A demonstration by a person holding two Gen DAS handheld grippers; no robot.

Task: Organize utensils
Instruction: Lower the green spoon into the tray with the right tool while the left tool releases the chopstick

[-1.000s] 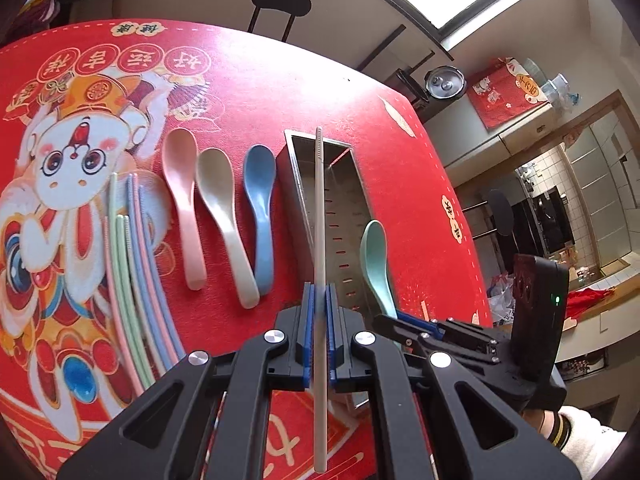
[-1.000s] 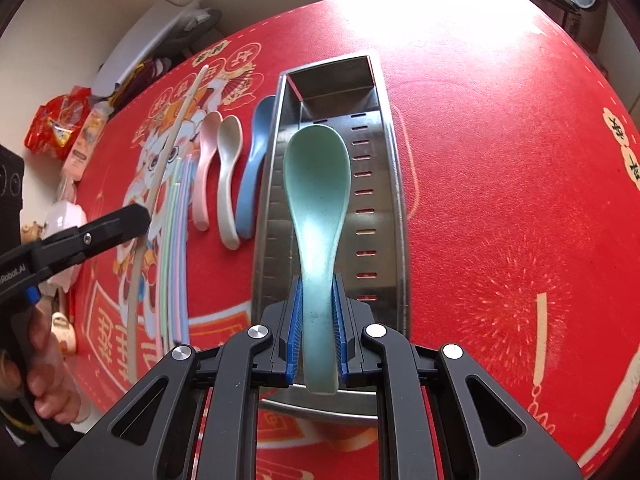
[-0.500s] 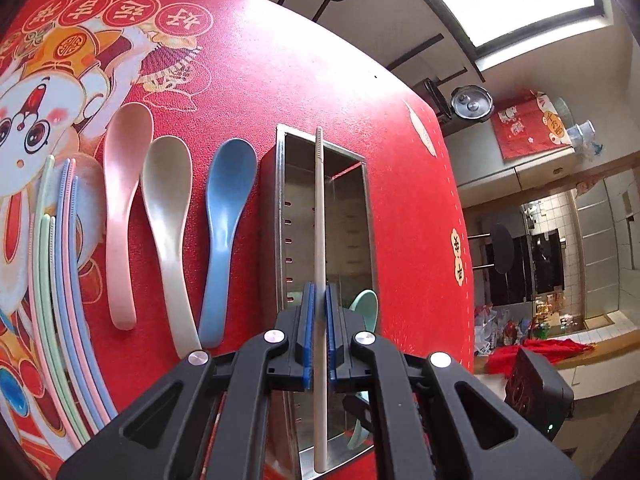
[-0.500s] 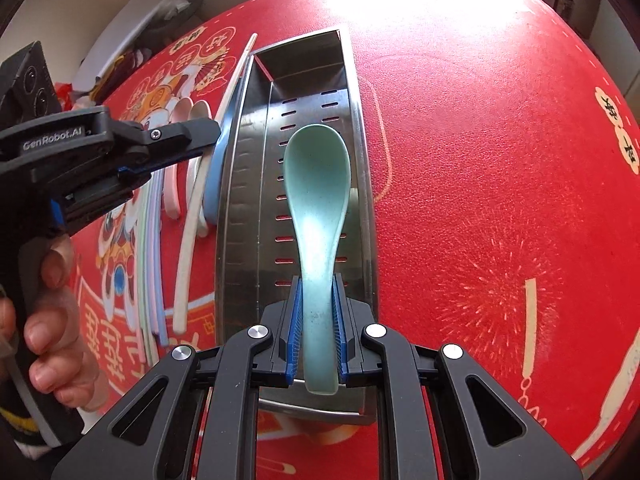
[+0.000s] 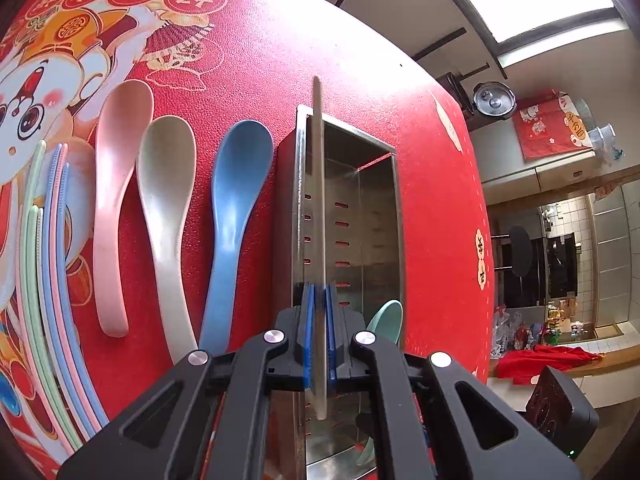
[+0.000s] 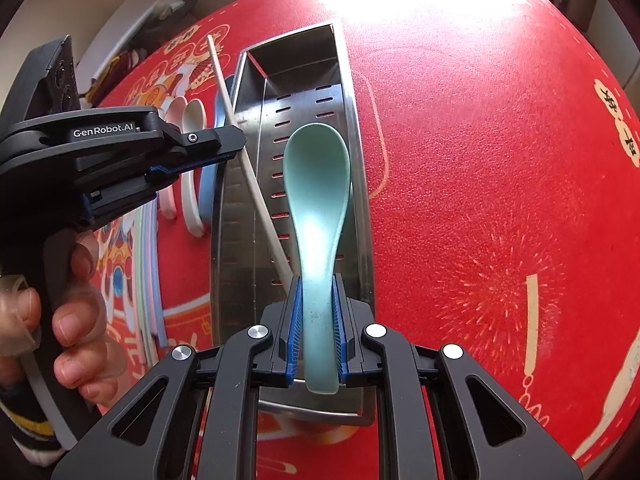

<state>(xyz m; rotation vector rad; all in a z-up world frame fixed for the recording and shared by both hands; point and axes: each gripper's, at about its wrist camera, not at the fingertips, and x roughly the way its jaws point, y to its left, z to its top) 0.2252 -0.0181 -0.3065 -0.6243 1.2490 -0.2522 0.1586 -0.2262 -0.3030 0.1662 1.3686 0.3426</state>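
Observation:
My left gripper (image 5: 318, 334) is shut on a beige chopstick (image 5: 318, 200) and holds it lengthwise over the left side of the steel utensil box (image 5: 390, 208). In the right wrist view the left gripper (image 6: 200, 152) comes in from the left with the chopstick (image 6: 248, 168) slanting into the box (image 6: 358, 168). My right gripper (image 6: 316, 334) is shut on the handle of a mint-green spoon (image 6: 316, 184), held over the box. The spoon's bowl (image 5: 388, 320) peeks out beside my left fingers.
A pink spoon (image 5: 116, 208), a beige spoon (image 5: 164, 216) and a blue spoon (image 5: 234, 216) lie side by side left of the box on the red printed tablecloth (image 5: 320, 40). Several pastel chopsticks (image 5: 48, 280) lie further left. The table's far edge and a stool are behind.
Both grippers have moved closer over the box. The left gripper has shifted right and lower, bringing the chopstick from beside the box to above its left side. Both stay shut.

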